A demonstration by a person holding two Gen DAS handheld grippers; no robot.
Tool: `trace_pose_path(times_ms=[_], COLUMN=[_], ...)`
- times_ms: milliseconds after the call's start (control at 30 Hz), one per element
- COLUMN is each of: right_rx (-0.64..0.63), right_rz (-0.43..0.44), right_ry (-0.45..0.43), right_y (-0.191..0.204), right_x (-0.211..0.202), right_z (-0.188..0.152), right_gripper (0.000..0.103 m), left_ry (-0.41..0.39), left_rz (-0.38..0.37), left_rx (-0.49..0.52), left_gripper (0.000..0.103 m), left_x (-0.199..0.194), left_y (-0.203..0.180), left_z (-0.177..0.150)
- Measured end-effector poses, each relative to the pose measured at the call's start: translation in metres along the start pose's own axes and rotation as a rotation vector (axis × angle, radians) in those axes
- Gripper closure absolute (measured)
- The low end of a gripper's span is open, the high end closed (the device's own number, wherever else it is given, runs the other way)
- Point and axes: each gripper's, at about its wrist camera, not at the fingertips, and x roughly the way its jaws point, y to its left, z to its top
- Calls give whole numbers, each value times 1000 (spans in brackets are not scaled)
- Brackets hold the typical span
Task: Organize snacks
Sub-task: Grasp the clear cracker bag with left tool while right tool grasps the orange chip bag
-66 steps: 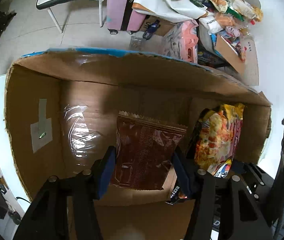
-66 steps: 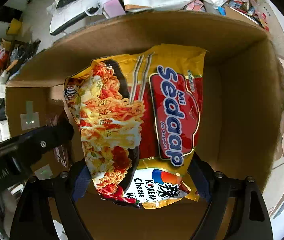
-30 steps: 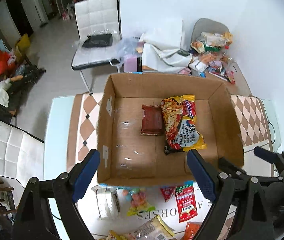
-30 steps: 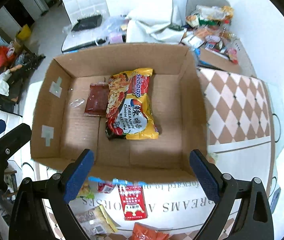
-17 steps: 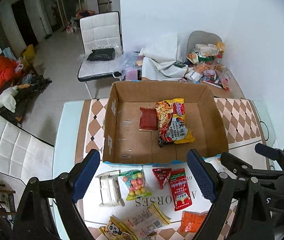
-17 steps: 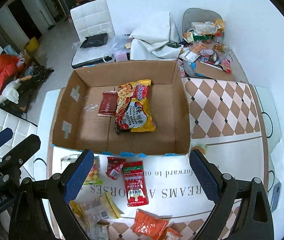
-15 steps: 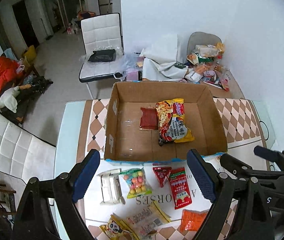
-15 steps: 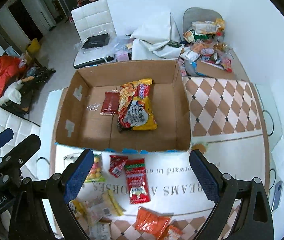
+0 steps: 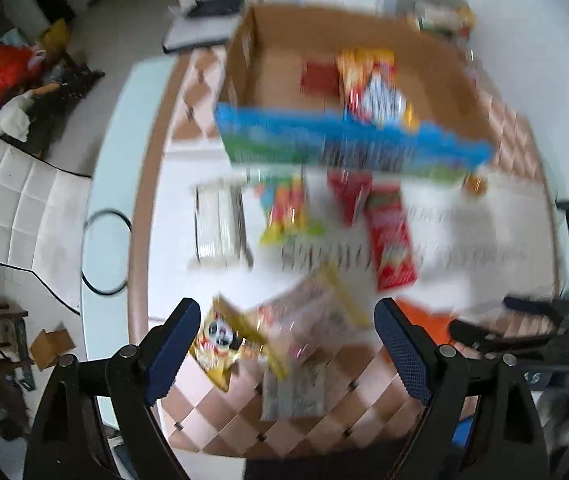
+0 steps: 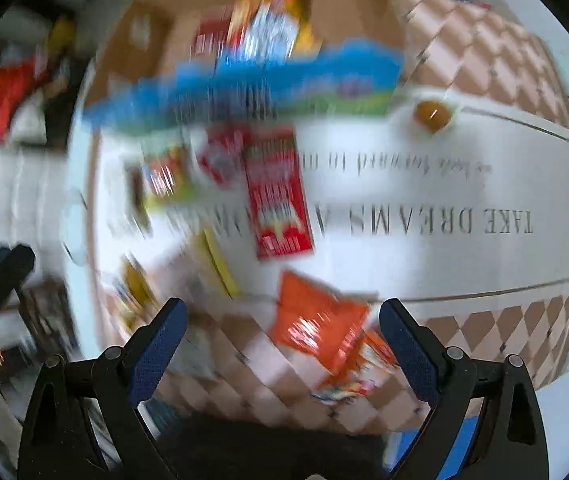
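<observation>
Both views motion-blurred. Left gripper (image 9: 282,344) and right gripper (image 10: 280,344) both spread wide and empty, now pulled back from the box to hang over loose packets on the near table (image 10: 464,264): orange packet (image 10: 320,320), red packet (image 10: 278,196). Far: cardboard box (image 9: 436,60) already holds the noodle pack (image 9: 372,84) and a dark red sachet (image 9: 318,76). Next pick likely starting.

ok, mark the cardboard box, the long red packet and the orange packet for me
cardboard box (image 9: 448,64): left wrist view, inner face of its right wall.
long red packet (image 10: 278,200): right wrist view, middle of its printed face.
orange packet (image 10: 316,320): right wrist view, middle of the bag, between the open fingers.
</observation>
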Motion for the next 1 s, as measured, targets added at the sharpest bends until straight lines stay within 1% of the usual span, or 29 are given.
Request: trace_pose_path(times_ms=[133, 233, 300, 367, 467, 533, 600, 700, 767, 900, 1000], right_rx=[-160, -221, -253, -270, -282, -287, -289, -297, -307, -359, -420], right_rz=[-107, -138, -148, -157, -158, -159, -162, -165, -161, -148, -165], right_ry=[100, 142, 159, 172, 190, 198, 210, 224, 234, 262, 276], right_y=[6, 7, 8, 7, 5, 1, -1, -3, -4, -5, -2], right_x=[45, 64, 74, 82, 88, 92, 97, 104, 108, 117, 125], right_z=[-11, -12, -15, -17, -21, -23, -23, -22, -25, -33, -41], right_gripper=[4, 5, 5, 4, 4, 4, 4, 4, 4, 4, 4], left_ry=[80, 151, 185, 211, 267, 308, 337, 361, 362, 377, 379], left_rz=[50, 80, 99, 100, 57, 38, 24, -4, -6, -20, -7], left_rx=[147, 278, 346, 412, 509, 548, 559, 516, 509, 543, 560], left_gripper=[14, 14, 14, 14, 14, 14, 14, 14, 14, 14, 14], left_x=[41, 75, 96, 111, 130, 140, 148, 155, 157, 155, 150], left_y=[-10, -19, -21, -28, -43, -51, -55, -56, -58, -64, -62], left_z=[-11, -12, -12, -13, -18, -20, -21, -15, -14, -21, -27])
